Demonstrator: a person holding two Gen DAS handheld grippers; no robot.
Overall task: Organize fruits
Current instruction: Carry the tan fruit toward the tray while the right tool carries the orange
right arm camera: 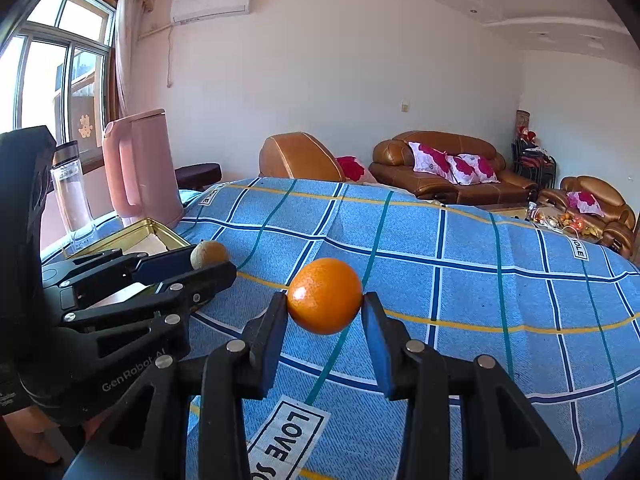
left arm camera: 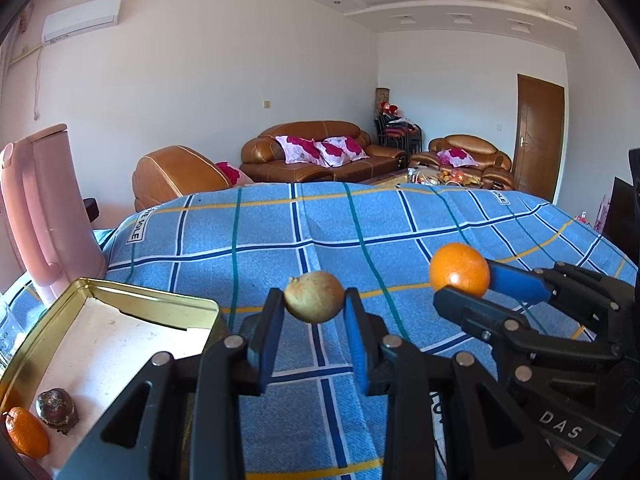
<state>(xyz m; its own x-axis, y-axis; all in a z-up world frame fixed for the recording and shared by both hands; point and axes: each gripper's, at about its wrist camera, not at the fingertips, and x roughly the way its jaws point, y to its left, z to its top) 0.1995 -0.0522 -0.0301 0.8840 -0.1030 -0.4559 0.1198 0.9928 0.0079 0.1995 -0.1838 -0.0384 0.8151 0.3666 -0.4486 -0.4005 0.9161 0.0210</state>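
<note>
My left gripper (left arm camera: 314, 300) is shut on a small tan-brown round fruit (left arm camera: 314, 297), held above the blue checked cloth (left arm camera: 280, 248). To its right, my right gripper (left arm camera: 464, 280) is shut on an orange (left arm camera: 459, 269). In the right wrist view that orange (right arm camera: 325, 295) sits pinched between the right gripper (right arm camera: 325, 300) pads, and the left gripper (right arm camera: 210, 260) with the tan fruit (right arm camera: 209, 254) shows at the left. A gold metal tin (left arm camera: 96, 292) lies at the lower left, holding a small orange (left arm camera: 26, 432) and a dark brown fruit (left arm camera: 57, 406).
A pink kettle (left arm camera: 48, 216) stands behind the tin, and a clear bottle (right arm camera: 72, 192) stands beside it by the window. Brown leather sofas (left arm camera: 320, 152) and a cluttered low table (left arm camera: 440, 178) lie beyond the cloth-covered table. A hand (right arm camera: 28, 436) holds the left gripper.
</note>
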